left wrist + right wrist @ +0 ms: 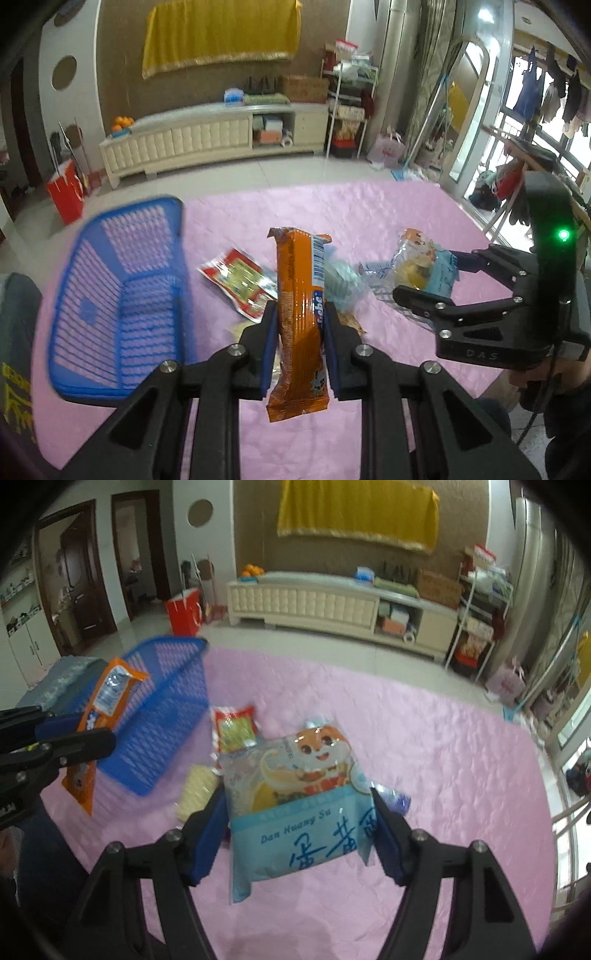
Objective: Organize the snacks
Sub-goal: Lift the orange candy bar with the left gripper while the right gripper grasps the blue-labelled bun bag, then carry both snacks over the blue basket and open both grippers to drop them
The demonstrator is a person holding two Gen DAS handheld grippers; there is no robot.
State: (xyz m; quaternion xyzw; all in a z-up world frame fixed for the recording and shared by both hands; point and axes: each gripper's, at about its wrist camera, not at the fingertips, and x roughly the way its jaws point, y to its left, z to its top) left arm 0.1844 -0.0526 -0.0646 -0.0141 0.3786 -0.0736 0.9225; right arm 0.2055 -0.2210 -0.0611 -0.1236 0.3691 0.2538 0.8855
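My left gripper (300, 325) is clamped on a long orange foil-wrapped snack bar (298, 321), which stands upright between the blue pads, its ends sticking out above and below them, lifted clear of the pink quilted cloth (369, 214). To its left sits the blue plastic mesh basket (122, 295), empty as far as I can see, resting on the cloth. My right gripper (297, 830) has its pads pressed against the two side edges of a pale blue plastic snack bag with a cartoon squirrel (295, 794), gripping it across its width; the bag looks raised off the cloth. Behind both packets, lying on the cloth near the basket, I see a red and yellow flat pouch (236, 727), and beside it a pale yellow packet (197, 792), too blurred to read.
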